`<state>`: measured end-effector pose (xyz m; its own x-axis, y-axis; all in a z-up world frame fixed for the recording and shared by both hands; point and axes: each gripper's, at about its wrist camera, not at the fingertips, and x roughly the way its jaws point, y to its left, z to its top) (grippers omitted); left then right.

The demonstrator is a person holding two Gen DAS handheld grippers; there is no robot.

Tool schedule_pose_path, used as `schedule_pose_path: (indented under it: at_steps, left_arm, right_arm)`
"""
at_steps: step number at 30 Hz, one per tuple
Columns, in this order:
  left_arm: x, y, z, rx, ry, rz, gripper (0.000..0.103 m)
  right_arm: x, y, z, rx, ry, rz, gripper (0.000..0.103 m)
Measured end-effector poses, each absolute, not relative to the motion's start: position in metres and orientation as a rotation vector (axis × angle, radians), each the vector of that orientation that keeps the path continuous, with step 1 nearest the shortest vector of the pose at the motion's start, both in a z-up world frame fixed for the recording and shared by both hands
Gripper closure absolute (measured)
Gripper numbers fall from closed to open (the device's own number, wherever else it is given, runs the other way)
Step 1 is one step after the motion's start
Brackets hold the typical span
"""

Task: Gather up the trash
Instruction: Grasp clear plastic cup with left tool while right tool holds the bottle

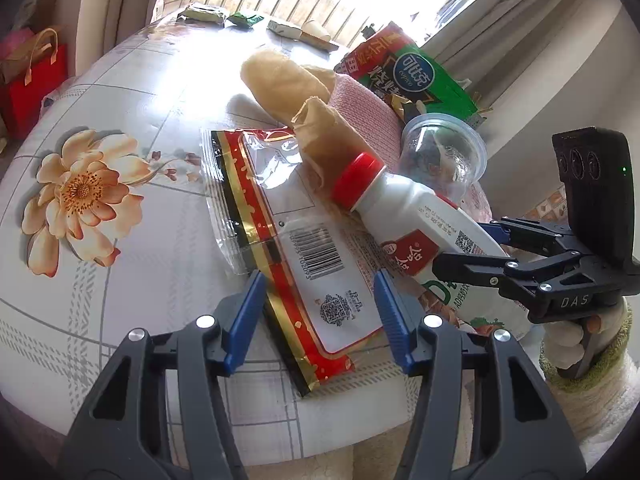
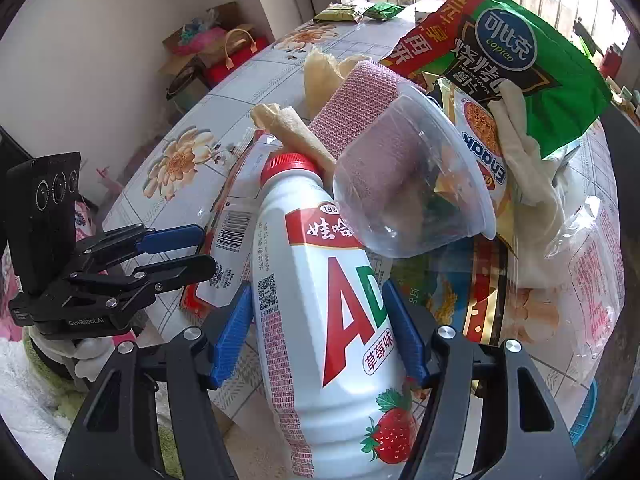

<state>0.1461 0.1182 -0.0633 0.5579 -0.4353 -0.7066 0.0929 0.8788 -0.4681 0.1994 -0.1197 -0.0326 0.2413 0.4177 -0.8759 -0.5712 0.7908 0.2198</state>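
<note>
A white milk-drink bottle (image 2: 312, 320) with a red cap lies tilted on a heap of trash at the table's near edge. My right gripper (image 2: 318, 284) is shut on its body, a blue pad against each side; from the left wrist it shows as the right gripper (image 1: 460, 246) across the bottle (image 1: 416, 216). A flat red, gold and clear snack wrapper (image 1: 296, 216) lies on the table. My left gripper (image 1: 319, 280) is open over its near end, pads beside its long edges. From the right wrist, the left gripper (image 2: 208, 249) reaches the wrapper (image 2: 232, 236).
A clear plastic cup (image 2: 408, 184) leans on the bottle. Behind it lie a green and red chip bag (image 2: 516, 56), a pink cloth (image 1: 360, 108), brown paper (image 1: 280, 80) and more wrappers. The flowered tablecloth (image 1: 120, 280) lies bare at left; small packets (image 1: 204, 12) sit at its far end.
</note>
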Motion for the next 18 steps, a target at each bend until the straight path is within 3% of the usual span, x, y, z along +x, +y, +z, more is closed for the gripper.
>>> schedule_pose_path:
  at_steps: [18]
  left_arm:
    - [0.142,0.112,-0.040,-0.428,0.904,-0.292,0.051]
  right_arm:
    - [0.135,-0.207,-0.032,0.211,1.017,0.777,0.041]
